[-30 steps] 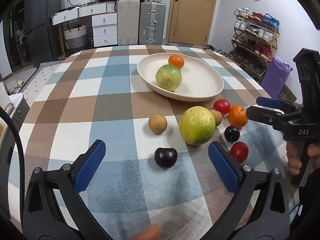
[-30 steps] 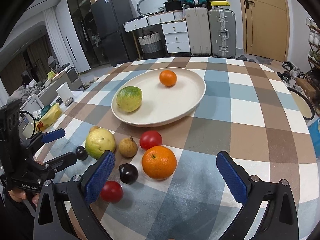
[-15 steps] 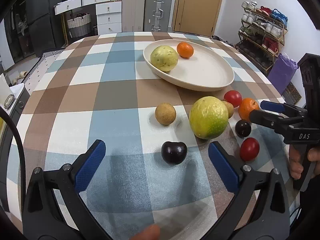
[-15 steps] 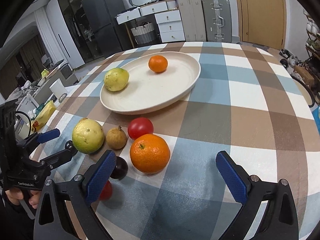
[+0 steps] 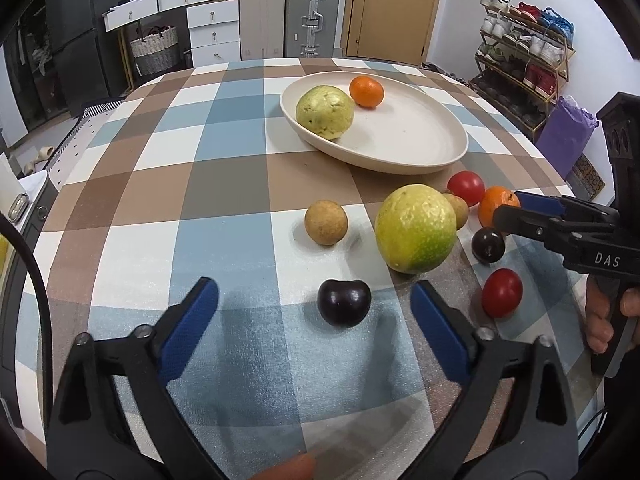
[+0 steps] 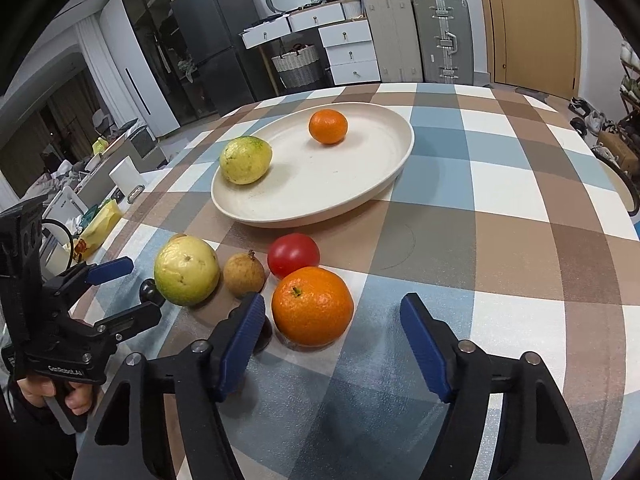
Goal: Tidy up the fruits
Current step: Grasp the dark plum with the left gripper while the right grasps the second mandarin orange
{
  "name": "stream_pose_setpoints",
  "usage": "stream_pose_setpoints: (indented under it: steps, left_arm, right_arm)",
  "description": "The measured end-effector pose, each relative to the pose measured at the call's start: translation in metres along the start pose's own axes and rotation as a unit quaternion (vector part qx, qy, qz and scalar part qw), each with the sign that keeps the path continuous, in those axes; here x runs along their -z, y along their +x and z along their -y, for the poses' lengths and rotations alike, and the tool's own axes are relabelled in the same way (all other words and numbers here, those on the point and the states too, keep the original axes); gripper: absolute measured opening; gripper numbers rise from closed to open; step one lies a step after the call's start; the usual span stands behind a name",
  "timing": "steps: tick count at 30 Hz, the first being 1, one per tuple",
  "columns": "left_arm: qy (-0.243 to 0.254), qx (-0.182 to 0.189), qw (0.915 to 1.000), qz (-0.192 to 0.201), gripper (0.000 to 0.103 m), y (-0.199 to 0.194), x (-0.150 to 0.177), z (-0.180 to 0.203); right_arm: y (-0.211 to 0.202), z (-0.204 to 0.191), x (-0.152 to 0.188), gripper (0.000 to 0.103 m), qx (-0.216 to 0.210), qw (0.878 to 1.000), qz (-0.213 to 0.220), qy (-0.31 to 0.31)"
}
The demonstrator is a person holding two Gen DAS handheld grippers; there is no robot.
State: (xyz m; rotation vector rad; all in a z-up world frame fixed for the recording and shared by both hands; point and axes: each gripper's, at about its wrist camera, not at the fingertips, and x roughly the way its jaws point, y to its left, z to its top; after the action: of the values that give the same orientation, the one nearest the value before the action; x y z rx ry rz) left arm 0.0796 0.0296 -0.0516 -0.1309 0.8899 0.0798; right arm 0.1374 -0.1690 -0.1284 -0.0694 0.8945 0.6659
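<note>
In the left wrist view a dark plum (image 5: 344, 302) lies on the checked cloth between the fingertips of my left gripper (image 5: 312, 285). Its jaws are closing and the pads stand clear of the plum. In the right wrist view a large orange (image 6: 312, 306) sits between the tips of my right gripper (image 6: 332, 299). Those jaws are closing too, with a gap on both sides. A cream plate (image 6: 280, 220) further back holds a yellow-green fruit (image 6: 245, 159) and a small orange (image 6: 328, 126).
Loose on the cloth are a big yellow-green fruit (image 5: 416, 228), two brown fruits (image 5: 326, 222), two red tomatoes (image 5: 502, 292) and a second plum (image 5: 488, 245). The right gripper's fingers (image 5: 536, 202) reach in beside them. Drawers, suitcases and a shoe rack stand beyond the table.
Both pairs of jaws have narrowed. Each view has closed in slightly on the fruit, so the plum now lies between the left tips and the orange between the right tips.
</note>
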Motion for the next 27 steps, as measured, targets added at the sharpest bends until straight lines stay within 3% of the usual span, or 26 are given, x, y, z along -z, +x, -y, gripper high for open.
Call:
stream_pose_setpoints:
  steps: [6, 7, 14, 18, 27]
  left_arm:
    - [0.007, 0.020, 0.9998, -0.007, 0.067, 0.0017, 0.0008, 0.0019]
    - [0.009, 0.023, 0.9997, -0.005, 0.058, 0.0010, 0.0018, 0.0027]
    - [0.016, 0.042, 0.9990, -0.004, 0.044, -0.0021, 0.0043, 0.0060]
    - [0.023, 0.051, 0.9984, -0.004, 0.026, -0.0039, 0.0057, 0.0076]
    - [0.024, 0.056, 0.9982, 0.000, 0.023, -0.0065, 0.0065, 0.0067]
  right_arm:
    - [-0.0019, -0.0015, -0.0002, 0.067, -0.006, 1.000, 0.003, -0.003]
    - [-0.0019, -0.0019, -0.0001, 0.066, -0.006, 1.000, 0.003, -0.004]
    - [-0.0022, -0.0027, 0.0004, 0.061, -0.011, 1.000, 0.004, -0.003]
    - [-0.0030, -0.0033, 0.0003, 0.059, -0.016, 1.000, 0.005, -0.006]
    - [-0.0036, -0.0041, -0.0003, 0.056, -0.022, 1.000, 0.008, -0.007]
